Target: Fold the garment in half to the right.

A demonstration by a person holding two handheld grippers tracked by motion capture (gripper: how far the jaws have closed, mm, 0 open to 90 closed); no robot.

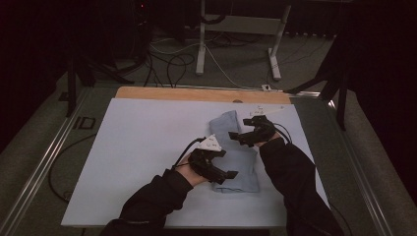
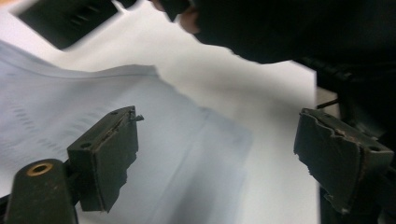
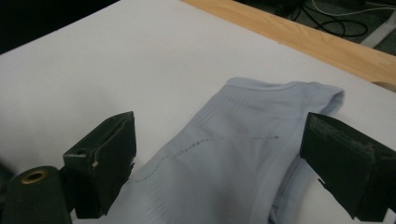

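A light blue folded garment [image 1: 244, 169] lies lengthwise on the white sheet [image 1: 142, 147], right of centre. My left gripper [image 1: 229, 175] hovers over the garment's near left edge, jaws wide apart and nothing between them. In the left gripper view the cloth [image 2: 177, 154] lies below the open gripper [image 2: 219, 128]. My right gripper [image 1: 236, 137] hangs over the garment's middle, pointing left, also open. The right gripper view looks past its spread jaws [image 3: 219, 128] onto the garment's far end [image 3: 233, 149], whose ribbed hem faces the wooden edge.
A bare wooden strip [image 1: 196, 94] runs along the table's far edge. Beyond it, cables and a white table frame [image 1: 201, 49] stand on the floor. Dark stands flank the table. The person's right sleeve [image 2: 280, 28] fills the top of the left gripper view.
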